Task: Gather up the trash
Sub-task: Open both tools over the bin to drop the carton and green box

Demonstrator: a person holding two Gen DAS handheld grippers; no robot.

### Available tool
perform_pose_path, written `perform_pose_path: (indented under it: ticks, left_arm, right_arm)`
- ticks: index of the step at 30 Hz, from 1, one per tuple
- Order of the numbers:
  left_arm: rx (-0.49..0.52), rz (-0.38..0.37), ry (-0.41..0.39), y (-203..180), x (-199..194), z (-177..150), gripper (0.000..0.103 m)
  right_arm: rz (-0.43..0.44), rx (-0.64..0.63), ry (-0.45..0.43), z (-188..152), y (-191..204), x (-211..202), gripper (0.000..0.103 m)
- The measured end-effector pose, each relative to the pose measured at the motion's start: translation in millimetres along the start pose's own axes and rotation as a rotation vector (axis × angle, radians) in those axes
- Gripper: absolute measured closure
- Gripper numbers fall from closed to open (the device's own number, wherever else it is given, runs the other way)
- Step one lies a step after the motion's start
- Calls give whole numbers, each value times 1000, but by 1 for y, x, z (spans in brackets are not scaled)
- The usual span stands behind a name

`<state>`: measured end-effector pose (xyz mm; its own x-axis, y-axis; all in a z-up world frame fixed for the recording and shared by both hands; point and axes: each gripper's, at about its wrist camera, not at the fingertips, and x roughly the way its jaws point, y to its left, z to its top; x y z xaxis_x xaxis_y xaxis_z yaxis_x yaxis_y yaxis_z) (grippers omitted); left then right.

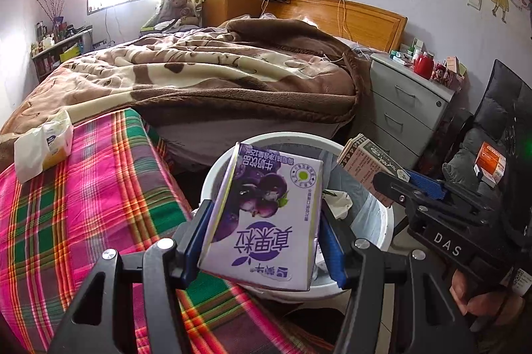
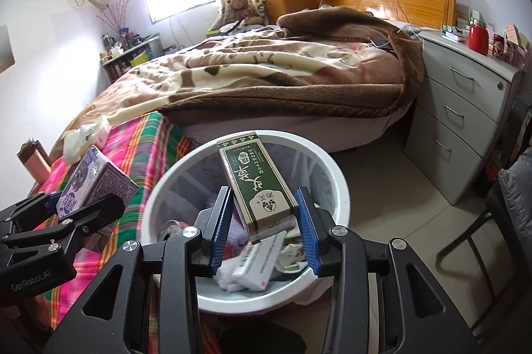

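We find the left claw [image 1: 262,241] pinching a purple milk carton [image 1: 266,214] above the near rim of the white bin [image 2: 335,174]. The right claw [image 2: 264,231] stands spread around a green box [image 2: 259,187], its blue pads apart from the sides; whether the box is loose or resting we cannot tell.

Risk, in our judgement: the carton sits over the rim, so an early release could tip it outside onto the plaid cloth [image 1: 99,187].

The bin holds white packets, crumpled paper and a liner. Beyond the bin, a tissue pack [image 1: 46,144] lies on the cloth.
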<state>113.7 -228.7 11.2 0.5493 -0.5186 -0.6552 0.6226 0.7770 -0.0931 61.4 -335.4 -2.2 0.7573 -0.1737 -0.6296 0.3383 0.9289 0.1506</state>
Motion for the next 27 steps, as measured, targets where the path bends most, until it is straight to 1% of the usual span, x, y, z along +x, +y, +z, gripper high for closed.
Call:
perform_pose_path:
  ticks: [10, 11, 13, 14, 17, 18, 20, 22, 27]
  left_arm:
    - [1, 2, 25, -14, 19, 4, 40]
    - [2, 3, 24, -14, 20, 4, 39]
    - [-1, 1, 23, -15, 21, 4, 31]
    - [0, -4, 18, -16, 21, 4, 29]
    - [-3, -12, 16, -16, 21, 4, 27]
    - [-4, -11, 18, -16, 20, 4, 27]
    - [-2, -6, 20, -16, 20, 3, 26]
    - [-6, -4, 19, -15, 18, 2, 25]
    - [-22, 1, 5, -11, 8, -1, 25]
  right_arm:
    - [-13, -13, 26, 1, -12, 11, 63]
    - [-14, -17, 27, 2, -12, 11, 63]
    - [-21, -24, 26, 3, -12, 12, 63]
    - [-26, -31, 25, 2, -12, 11, 63]
    - [-28, -33, 32, 4, -12, 13, 62]
    - [-29, -29, 30, 4, -12, 12, 61]
    - [-30, -25, 28, 3, -13, 11, 53]
    - [-27, -19, 25, 3, -14, 10, 47]
    - [-20, -3, 8, 1, -12, 2, 47]
